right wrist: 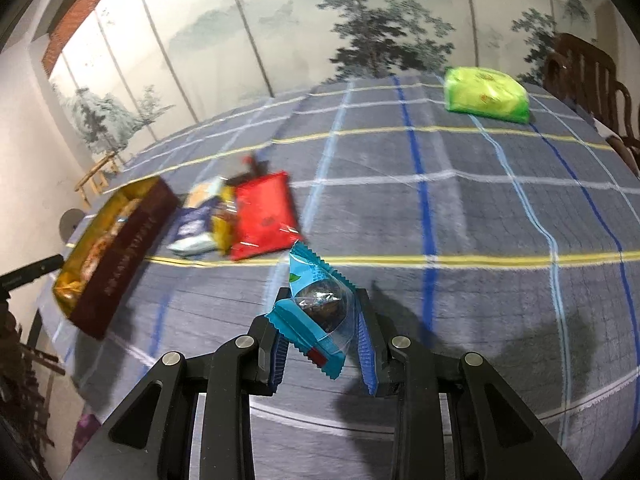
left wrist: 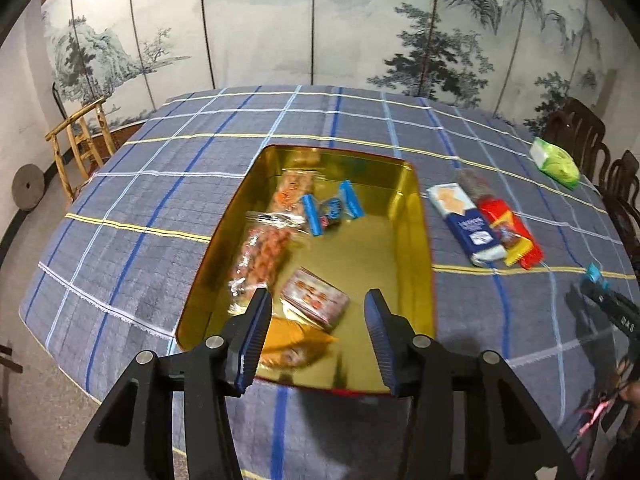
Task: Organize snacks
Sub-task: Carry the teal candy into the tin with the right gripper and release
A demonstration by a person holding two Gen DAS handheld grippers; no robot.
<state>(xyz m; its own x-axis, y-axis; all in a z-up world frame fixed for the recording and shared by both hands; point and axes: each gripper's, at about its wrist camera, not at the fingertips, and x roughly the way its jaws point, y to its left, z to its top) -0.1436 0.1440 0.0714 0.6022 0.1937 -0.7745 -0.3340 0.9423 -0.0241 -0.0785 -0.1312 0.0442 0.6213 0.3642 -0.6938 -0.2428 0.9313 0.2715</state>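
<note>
Right gripper (right wrist: pixel 322 326) clamped on small blue wrapped candy (right wrist: pixel 320 312), above checked table (right wrist: pixel 460 216); left gripper (left wrist: pixel 316 340) apart, empty, over open gold metal tin (left wrist: pixel 420 216). Next probably: carrying candy into tin, releasing there.

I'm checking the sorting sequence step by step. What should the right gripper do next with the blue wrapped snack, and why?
Probably carry it leftward over the gold tin and release it there. The right gripper is shut on the blue wrapped snack above the tablecloth, short of the tin. The tin already holds similar blue wrapped snacks, and the left gripper, open and empty, hangs over its near end.
</note>
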